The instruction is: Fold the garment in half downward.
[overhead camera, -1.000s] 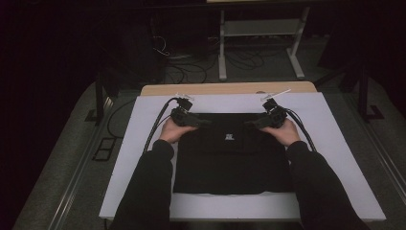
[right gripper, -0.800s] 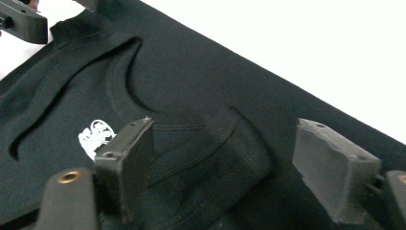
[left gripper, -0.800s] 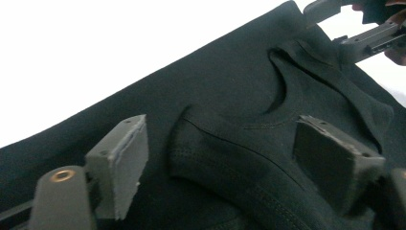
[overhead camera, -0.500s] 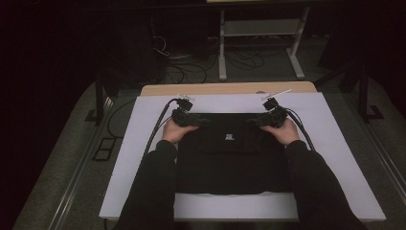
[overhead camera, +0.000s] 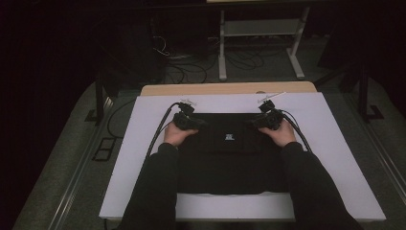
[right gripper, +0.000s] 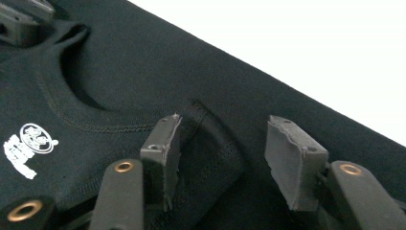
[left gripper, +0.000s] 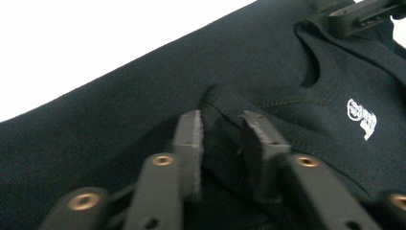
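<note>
While closing on the black shirt (overhead camera: 230,163), spread flat mid-table (overhead camera: 335,158) with collar at the far edge, even out both pinches. Left tool (left gripper: 222,128): just closed in, clenched on a raised shoulder ridge. Right tool (right gripper: 225,139): just narrowing, still released, fold against one pad only. Seat deeper, then lift together.

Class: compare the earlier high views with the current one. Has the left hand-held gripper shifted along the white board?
No. The left hand-held gripper sits at the black garment's far left corner, placed as before against the white board; its jaws have just been closing.
</note>
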`<state>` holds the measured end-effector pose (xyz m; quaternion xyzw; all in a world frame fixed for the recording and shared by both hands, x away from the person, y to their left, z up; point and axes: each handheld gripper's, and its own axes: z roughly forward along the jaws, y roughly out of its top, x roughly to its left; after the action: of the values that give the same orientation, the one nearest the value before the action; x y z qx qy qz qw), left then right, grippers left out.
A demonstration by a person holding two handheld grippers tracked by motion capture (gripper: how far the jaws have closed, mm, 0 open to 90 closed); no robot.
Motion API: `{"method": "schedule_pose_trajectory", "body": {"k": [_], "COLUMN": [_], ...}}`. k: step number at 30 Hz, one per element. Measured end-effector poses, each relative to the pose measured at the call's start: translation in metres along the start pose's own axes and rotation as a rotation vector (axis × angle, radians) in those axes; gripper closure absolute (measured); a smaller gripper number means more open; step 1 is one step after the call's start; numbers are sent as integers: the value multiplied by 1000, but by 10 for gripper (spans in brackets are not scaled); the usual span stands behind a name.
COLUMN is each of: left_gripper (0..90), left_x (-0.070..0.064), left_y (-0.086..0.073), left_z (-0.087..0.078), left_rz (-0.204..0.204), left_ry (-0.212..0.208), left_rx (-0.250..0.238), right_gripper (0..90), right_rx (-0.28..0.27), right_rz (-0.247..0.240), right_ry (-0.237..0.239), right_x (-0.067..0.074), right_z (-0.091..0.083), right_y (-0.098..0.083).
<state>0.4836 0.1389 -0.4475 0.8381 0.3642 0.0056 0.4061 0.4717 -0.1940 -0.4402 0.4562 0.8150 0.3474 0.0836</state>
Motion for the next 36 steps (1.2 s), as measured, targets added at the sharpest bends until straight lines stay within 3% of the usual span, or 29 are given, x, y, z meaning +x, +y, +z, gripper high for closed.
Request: {"method": "schedule_pose_trajectory", "body": {"k": [2,5,6,7,12,18,23,36], "left_gripper": [715,837,837,856,867,871,872,871], "left_x": [-2,-3,-4,-4,-6,-6,-7,-14], "left_y": [0,1,1,2,2,5,9,18], "left_z": [0,0,-1,-1,-1,-7,-18,-45], "left_rz": [8,19,18,24,29,4,-9,-11], "left_ry": [0,-1,-9,-10,-31,-46,-26,-16], "left_rx": [-3,-6,-14,-16,-18,-46,-85,-121], "right_gripper": [477,584,584,694,826,851,852,852], "right_rx": [2,-1,-1,-7,-2,-22,-58,-89], "right_rz": [-5,-4,-4,2,-6,5,27,20], "right_ry": [-3,2,2,8,19,60,96,105], "right_x": [0,2,2,3,4,1,-1,1], "right_z": [1,4,4,4,4,-5,-15,-37], "right_y": [0,-2,-2,-2,-2,1,5,10]}}
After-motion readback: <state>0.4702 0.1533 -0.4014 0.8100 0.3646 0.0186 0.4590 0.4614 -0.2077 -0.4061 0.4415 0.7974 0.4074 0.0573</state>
